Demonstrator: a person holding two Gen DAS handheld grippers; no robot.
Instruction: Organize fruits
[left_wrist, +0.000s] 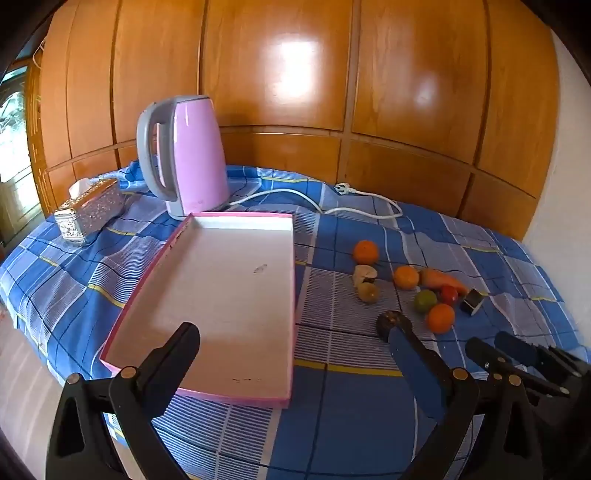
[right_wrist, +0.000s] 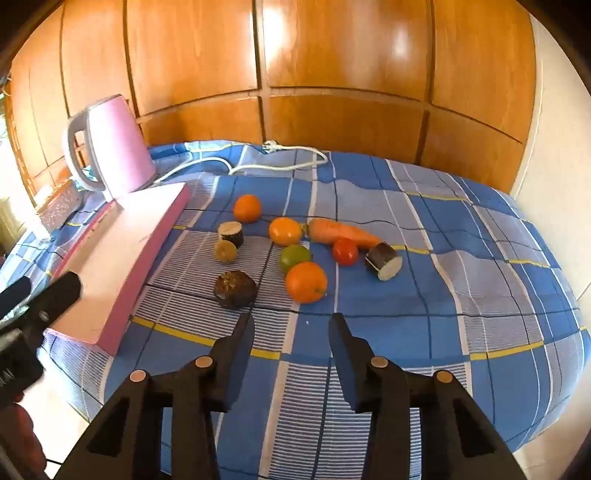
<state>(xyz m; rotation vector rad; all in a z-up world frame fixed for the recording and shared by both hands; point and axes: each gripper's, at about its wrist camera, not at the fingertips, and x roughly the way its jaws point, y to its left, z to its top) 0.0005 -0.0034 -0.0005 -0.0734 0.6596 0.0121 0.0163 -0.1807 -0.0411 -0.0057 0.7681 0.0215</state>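
While the fruits (right_wrist: 291, 251) lie scattered on the blue checked cloth (right_wrist: 461, 295) just ahead of the right gripper (right_wrist: 291, 332), its jaws are held wide apart and empty, the nearest orange (right_wrist: 306, 282) straight in front. The left gripper (left_wrist: 291, 332), also spread open with nothing held, is poised over the near end of the pink tray (left_wrist: 221, 280), which is left of the fruits, with free cloth between.

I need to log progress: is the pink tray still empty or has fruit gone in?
Empty. The pink tray shows only its bare white floor; the fruits, such as the nearest orange, lie on the cloth beside it.
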